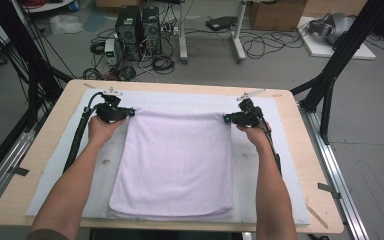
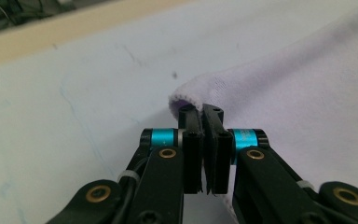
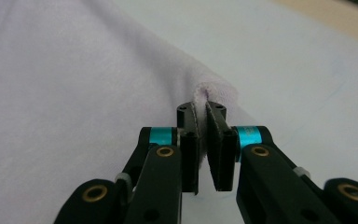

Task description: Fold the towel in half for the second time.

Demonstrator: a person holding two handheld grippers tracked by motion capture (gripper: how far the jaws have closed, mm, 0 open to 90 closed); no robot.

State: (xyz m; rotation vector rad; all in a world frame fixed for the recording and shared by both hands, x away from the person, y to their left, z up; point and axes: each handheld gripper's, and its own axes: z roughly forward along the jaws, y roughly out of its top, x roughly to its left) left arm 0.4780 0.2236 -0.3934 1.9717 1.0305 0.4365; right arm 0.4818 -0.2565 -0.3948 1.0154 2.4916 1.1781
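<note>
High view: left gripper (image 1: 130, 112) and right gripper (image 1: 226, 119) are clenching the towel's (image 1: 177, 160) upper corners mid-frame.

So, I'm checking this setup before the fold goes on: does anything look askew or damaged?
Nothing stands out. The towel lies flat and square on the mat, and the left gripper and right gripper each pinch a far corner evenly. Only faint scuff marks show on the mat.

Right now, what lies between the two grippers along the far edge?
In the high view, the towel's far edge spans from the left gripper to the right gripper, each pinching a corner.
</note>
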